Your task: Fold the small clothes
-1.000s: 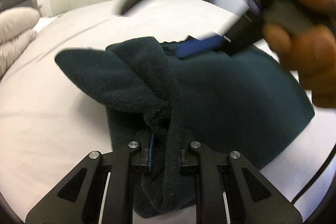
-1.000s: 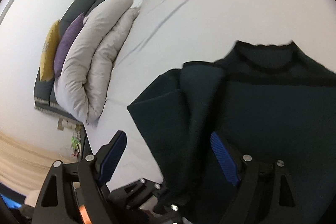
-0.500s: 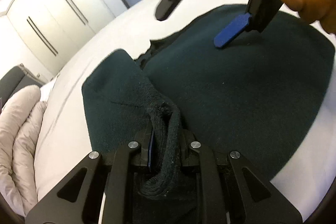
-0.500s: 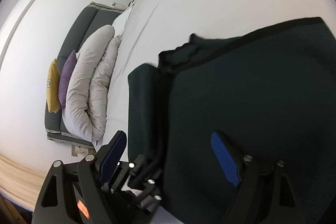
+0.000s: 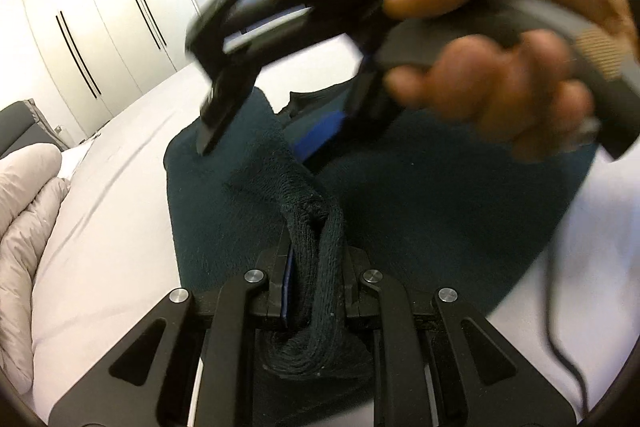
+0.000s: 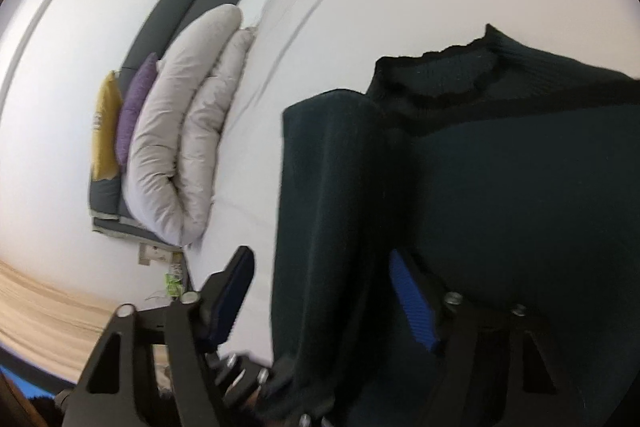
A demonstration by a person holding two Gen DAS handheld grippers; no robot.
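A dark teal sweater (image 5: 440, 211) (image 6: 520, 187) lies on the white bed (image 5: 112, 227), collar away from me. One sleeve (image 6: 328, 187) is folded in along its left side. My left gripper (image 5: 314, 267) is shut on the bunched sleeve cuff (image 5: 316, 227), which stands up from the cloth. A hand (image 5: 500, 79) holds my right gripper (image 5: 264, 139) over the sweater's upper part. In the right wrist view that right gripper (image 6: 322, 297) straddles the folded sleeve. Its jaws are closing, and the left blue pad (image 6: 232, 291) still stands off the cloth.
A rolled pale duvet (image 6: 180, 131) (image 5: 24, 195) lies at the head of the bed, with a yellow cushion (image 6: 105, 131) and a purple cushion (image 6: 134, 111) against the grey headboard (image 6: 168, 15). White wardrobe doors (image 5: 100, 39) stand behind. A black cable (image 5: 560, 339) trails at the right.
The right gripper has come down from above the sweater onto the folded sleeve, and its jaws have narrowed. The left gripper has rolled and shifted, cuff still held.
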